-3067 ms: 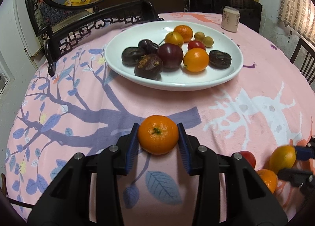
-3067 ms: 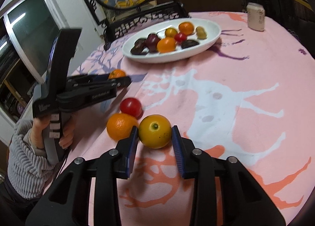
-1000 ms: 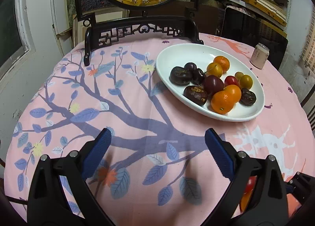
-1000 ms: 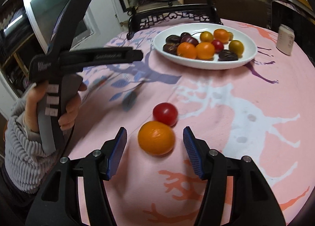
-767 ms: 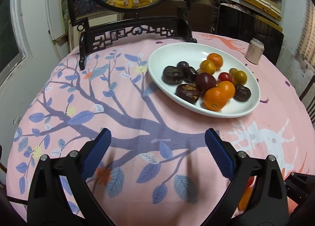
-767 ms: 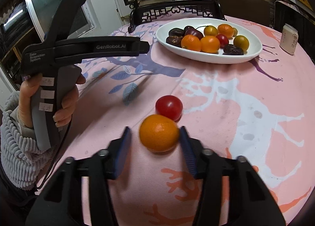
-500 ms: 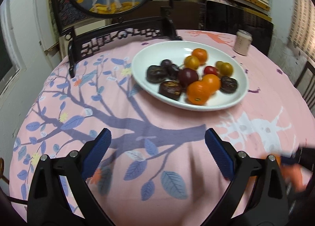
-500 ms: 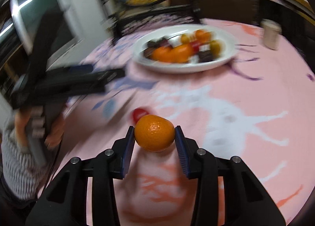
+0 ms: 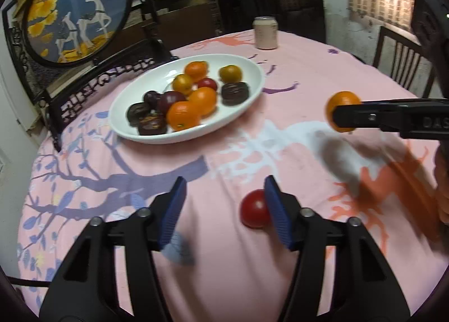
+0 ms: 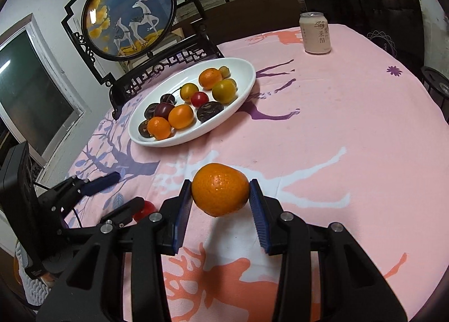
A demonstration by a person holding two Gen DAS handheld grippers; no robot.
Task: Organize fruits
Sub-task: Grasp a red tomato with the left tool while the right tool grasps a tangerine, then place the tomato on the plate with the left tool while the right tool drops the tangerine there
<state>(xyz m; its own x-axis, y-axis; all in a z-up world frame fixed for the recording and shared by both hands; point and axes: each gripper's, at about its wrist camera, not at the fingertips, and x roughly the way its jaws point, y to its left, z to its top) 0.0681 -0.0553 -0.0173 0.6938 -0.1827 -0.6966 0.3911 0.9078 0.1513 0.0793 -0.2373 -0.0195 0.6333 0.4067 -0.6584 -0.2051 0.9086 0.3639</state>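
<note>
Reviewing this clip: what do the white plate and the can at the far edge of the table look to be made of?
Plate: probably glazed ceramic, going by its glossy, uniform white rim, though melamine cannot be ruled out. Can: thin metal, likely aluminium, with a silvery pull-tab top and a matte printed pale-pink wall.

Pink cotton tablecloth printed with purple branches, white and coral deer; glossy white oval plate, upper centre; round orange mandarin
</note>
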